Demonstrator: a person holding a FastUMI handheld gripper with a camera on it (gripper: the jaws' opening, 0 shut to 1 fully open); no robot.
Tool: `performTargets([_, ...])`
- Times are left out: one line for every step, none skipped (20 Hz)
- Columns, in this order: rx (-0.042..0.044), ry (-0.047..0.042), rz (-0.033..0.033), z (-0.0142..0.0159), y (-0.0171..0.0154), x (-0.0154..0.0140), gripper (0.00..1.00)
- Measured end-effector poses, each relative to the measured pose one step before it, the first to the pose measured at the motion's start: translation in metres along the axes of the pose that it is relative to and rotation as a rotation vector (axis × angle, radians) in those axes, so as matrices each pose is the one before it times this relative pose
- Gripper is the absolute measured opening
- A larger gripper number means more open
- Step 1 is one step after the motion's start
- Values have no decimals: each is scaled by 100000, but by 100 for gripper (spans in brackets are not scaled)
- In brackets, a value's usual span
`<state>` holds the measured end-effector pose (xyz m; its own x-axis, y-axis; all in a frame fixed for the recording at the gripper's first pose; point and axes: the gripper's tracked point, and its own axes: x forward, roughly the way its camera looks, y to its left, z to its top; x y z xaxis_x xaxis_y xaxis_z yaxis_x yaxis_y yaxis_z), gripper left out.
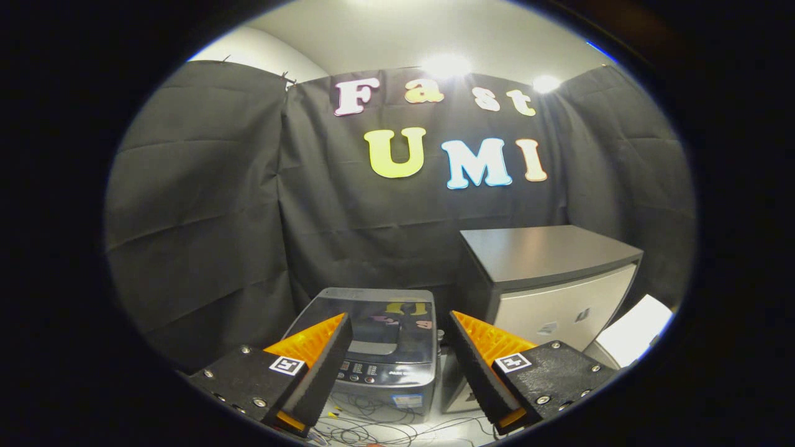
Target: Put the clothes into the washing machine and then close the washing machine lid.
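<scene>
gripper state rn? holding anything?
Gripper: open, fingers spread wide, holding nothing; the washing machine, lid down, sits beyond and between them.

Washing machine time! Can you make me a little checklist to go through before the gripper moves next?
1. Fingers apart and holding nothing: ok, gripper is open.
2. Washing machine in sight: ok, it stands just beyond the fingers, left of the grey cabinet.
3. Lid up so that clothes can go in: not ok, it lies shut.
4. Clothes found: cannot tell where they are.
5. Way to the machine free: ok apart from loose cables on the floor in front.
</scene>
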<state>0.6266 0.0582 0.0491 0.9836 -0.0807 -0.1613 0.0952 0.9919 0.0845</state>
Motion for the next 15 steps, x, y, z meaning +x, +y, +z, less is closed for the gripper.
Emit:
performTargets([-524,199,1313,3,-97,-548,96])
performTargets([-12,201,1524,-21,46,-406,96])
performTargets([18,-401,1685,193,143,-414,96])
performTargets([-130,-372,1196,160,72,-269,96])
performTargets([-39,-480,572,35,-82,-230,96])
performTargets([181,-559,727,191,47,-75,96])
performTargets([302,-494,330,91,45,-140,96])
performTargets([106,329,705,-181,191,-262,96])
performTargets([-565,522,-134,-134,47,-170,96])
performTargets([-1025,146,-433,37,-141,-336,96])
performTargets([-1055,-444,40,184,-98,-265,96])
performTargets([17,-791,-887,205,-141,-34,96])
performTargets([435,-1165,768,135,304,173,96])
performTargets([273,-1230,225,252,152,72,96])
performTargets([-562,-752,-132,100,-53,-89,96])
